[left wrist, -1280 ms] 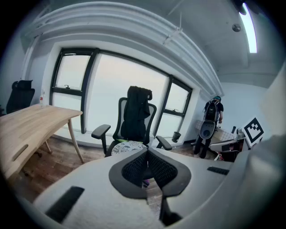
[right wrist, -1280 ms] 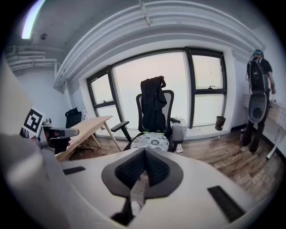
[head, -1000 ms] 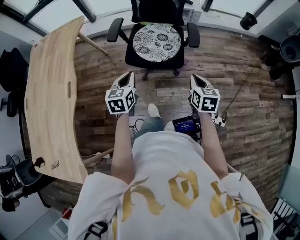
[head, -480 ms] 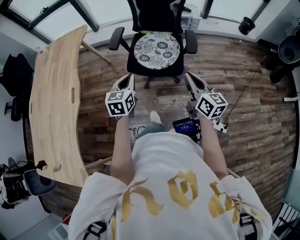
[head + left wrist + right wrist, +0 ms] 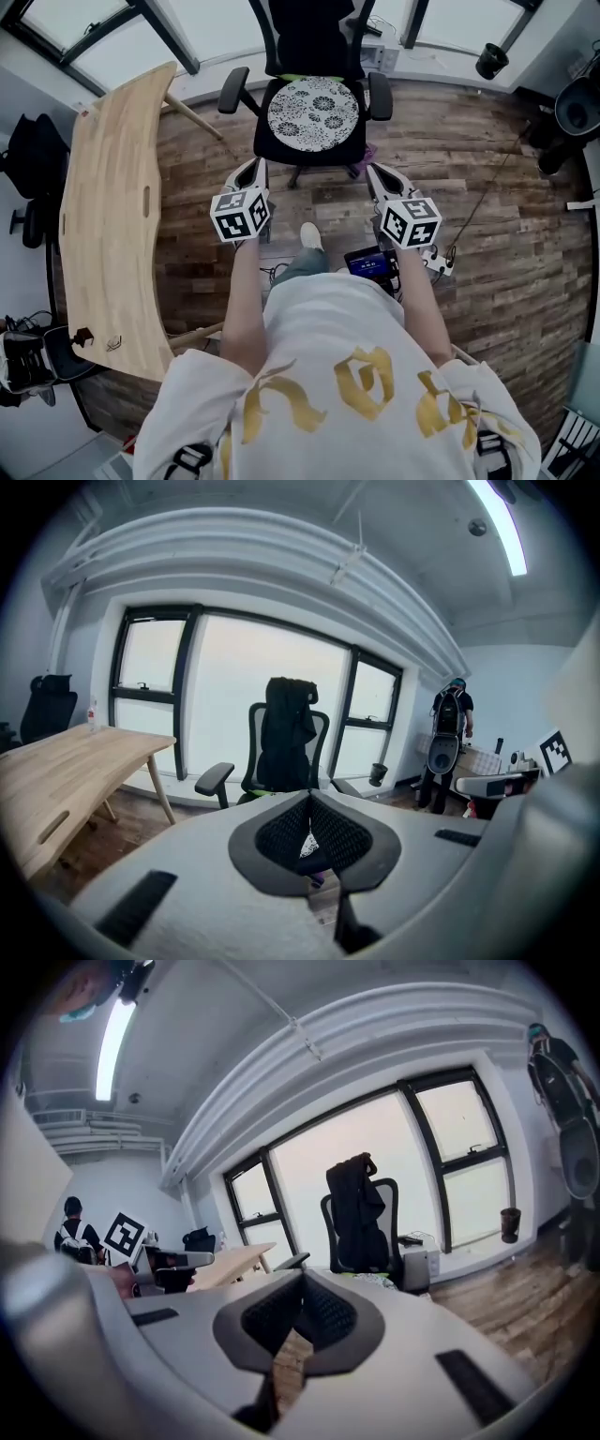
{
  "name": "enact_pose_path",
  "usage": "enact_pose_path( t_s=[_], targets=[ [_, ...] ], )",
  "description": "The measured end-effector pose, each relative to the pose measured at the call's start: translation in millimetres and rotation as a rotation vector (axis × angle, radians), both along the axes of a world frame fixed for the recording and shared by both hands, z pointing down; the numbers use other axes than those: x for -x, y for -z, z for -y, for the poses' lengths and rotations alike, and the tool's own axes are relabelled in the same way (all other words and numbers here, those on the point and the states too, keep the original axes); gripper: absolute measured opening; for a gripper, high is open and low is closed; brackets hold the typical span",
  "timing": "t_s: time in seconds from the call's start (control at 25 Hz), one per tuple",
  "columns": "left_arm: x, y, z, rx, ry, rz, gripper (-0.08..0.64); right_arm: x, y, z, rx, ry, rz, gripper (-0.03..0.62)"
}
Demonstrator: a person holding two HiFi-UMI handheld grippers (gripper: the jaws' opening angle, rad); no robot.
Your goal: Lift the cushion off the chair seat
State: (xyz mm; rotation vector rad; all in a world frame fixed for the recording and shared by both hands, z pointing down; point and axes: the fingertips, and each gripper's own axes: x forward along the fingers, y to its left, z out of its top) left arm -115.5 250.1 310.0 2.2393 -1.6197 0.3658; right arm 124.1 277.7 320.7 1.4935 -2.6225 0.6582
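Observation:
A round white cushion point(image 5: 313, 110) with a black flower print lies on the seat of a black office chair point(image 5: 275, 141), a dark jacket over its backrest. Both grippers are held in front of the chair, short of the seat and touching nothing. My left gripper point(image 5: 251, 167) is shut and empty, pointing at the chair's left front. My right gripper point(image 5: 375, 172) is likewise shut and empty, at the right front. In the left gripper view the chair point(image 5: 286, 738) stands beyond the closed jaws of the left gripper point(image 5: 309, 797). In the right gripper view the chair point(image 5: 361, 1213) stands beyond the right gripper point(image 5: 301, 1279).
A long wooden table point(image 5: 108, 216) runs along the left. A dark device point(image 5: 370, 261) and a white power strip point(image 5: 439, 262) lie on the plank floor by the person's feet. Windows are behind the chair. Another person point(image 5: 448, 742) stands at the right.
Both grippers have risen a little in front of the chair. The right one has tipped up and points more towards the seat. Both stay shut.

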Motion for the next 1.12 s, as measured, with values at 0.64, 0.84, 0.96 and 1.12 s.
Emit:
enact_pose_path(
  t_s=[0.64, 0.84, 0.96, 1.12],
  targets=[
    [29.8, -34.8, 148.6, 0.027, 0.064, -0.007, 0.011, -12.8, -40.5, 149.5, 0.113, -0.095, -0.125, 0.011],
    [45.0, -43.3, 214.1, 0.044, 0.033, 0.015, 0.011, -1.4, -46.1, 212.6, 0.132, -0.127, -0.151, 0.011],
    [56.2, -55.5, 248.8, 0.073, 0.025, 0.021, 0.011, 8.6, -53.5, 243.8, 0.153, -0.125, -0.169, 0.011],
    [63.4, -75.0, 283.0, 0.111, -0.001, 0.014, 0.011, 9.0, -62.0, 276.1, 0.151, -0.175, -0.239, 0.011]
  ],
)
